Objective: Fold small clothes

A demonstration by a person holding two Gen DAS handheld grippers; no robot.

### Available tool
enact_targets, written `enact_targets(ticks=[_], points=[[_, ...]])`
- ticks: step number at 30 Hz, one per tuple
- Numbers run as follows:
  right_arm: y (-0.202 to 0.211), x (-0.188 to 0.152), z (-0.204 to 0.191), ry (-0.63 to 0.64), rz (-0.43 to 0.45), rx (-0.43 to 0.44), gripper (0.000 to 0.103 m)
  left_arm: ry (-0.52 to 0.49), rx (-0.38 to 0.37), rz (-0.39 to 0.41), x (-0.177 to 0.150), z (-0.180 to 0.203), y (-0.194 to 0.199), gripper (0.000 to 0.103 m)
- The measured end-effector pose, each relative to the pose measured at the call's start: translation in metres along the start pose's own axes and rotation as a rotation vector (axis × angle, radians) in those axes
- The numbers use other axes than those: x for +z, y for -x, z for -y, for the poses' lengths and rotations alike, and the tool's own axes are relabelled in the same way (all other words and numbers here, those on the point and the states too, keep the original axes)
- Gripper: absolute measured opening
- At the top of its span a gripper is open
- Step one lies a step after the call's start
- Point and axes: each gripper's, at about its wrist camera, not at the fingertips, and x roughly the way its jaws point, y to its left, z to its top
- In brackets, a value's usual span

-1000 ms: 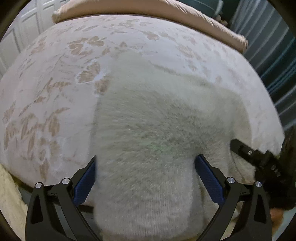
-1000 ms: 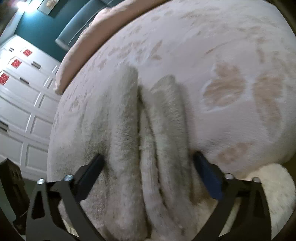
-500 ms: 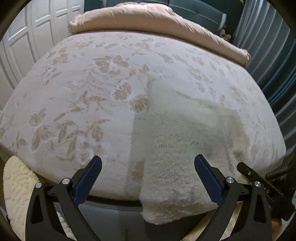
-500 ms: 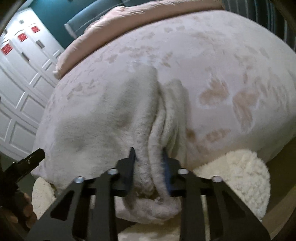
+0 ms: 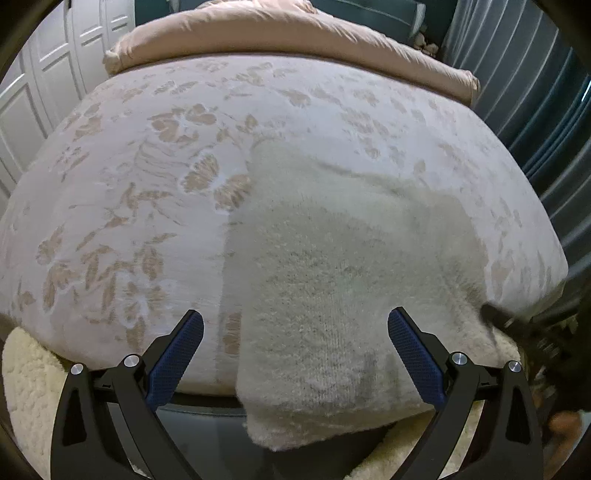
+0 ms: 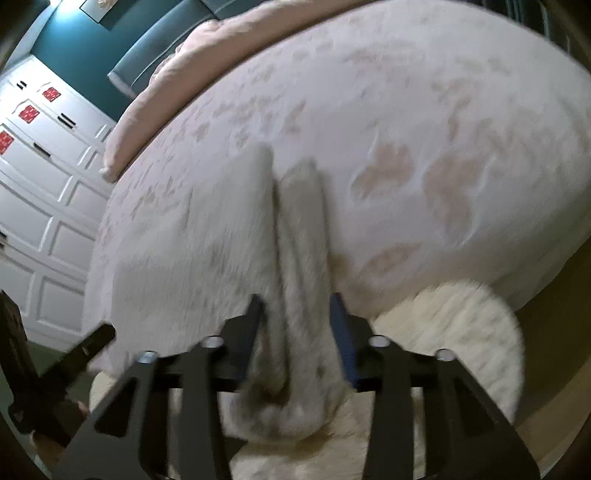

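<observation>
Plainly, the left wrist view gives the broad lie of things: a fuzzy cream sweater (image 5: pixel 332 280) spread on the floral bedspread (image 5: pixel 147 192), its near hem drooping over the bed's edge; the left gripper (image 5: pixel 295 339) hovers above that hem with its jaws spread wide, the blue pads (image 5: pixel 177 354) clear of the knit on either side, grasping nothing; at the right margin a blurred dark tip of the right gripper (image 5: pixel 498 319) lies against the sweater's edge.

Only the right wrist view shows the bunched ridge along that side, two long folds of knit running away from the camera; the right gripper (image 6: pixel 295 317) straddles the ridge with the fabric between its fingers, its jaws opening, and the blur leaves it unclear whether the pads touch the cloth; the left gripper's tip pokes in at lower left.

Beyond lie a rolled pink duvet (image 5: pixel 295 33) along the far side of the bed, white panelled doors (image 6: pixel 44 206), a teal wall (image 6: pixel 85 48), and a shaggy cream rug (image 6: pixel 461 332) on the floor below the hanging hem.
</observation>
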Motion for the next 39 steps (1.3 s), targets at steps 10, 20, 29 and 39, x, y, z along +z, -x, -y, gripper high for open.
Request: enact_targets(ticks=[10, 20, 29, 39], points=[[-0.059, 0.022, -0.001, -0.09, -0.111, 0.109, 0.074, 0.131, -0.141, -0.153, 0.01, -0.013, -0.063, 0.098], [-0.08, 0.027, -0.01, -0.078, -0.098, 0.184, 0.078, 0.18, -0.204, -0.168, 0.015, -0.009, -0.084, 0.098], [-0.044, 0.028, -0.038, -0.036, -0.025, 0.22, 0.032, 0.048, -0.291, -0.114, 0.028, 0.002, -0.036, 0.051], [0.065, 0.031, -0.069, -0.002, 0.225, 0.217, 0.032, -0.147, -0.381, 0.085, 0.052, 0.046, 0.061, 0.049]])
